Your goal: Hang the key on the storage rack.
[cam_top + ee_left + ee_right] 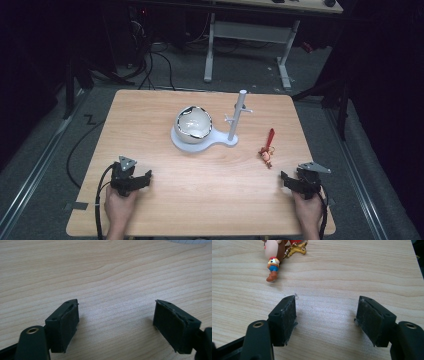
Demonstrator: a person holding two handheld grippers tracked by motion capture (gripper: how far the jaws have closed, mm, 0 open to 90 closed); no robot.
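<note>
A small figure keychain (267, 150) with a red strap lies on the wooden tabletop (150, 125), right of a white stand (235, 120) holding a bowl (194, 124). Near the front edge, the left gripper (142, 179) and right gripper (287, 181) rest with fingers wide apart, holding nothing.

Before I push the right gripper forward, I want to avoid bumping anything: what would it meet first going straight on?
Probably the small figure keychain. The right gripper is open over bare table, and the keychain lies ahead, slightly left of its line, so the left fingers might clip it. Depth is unclear.
</note>
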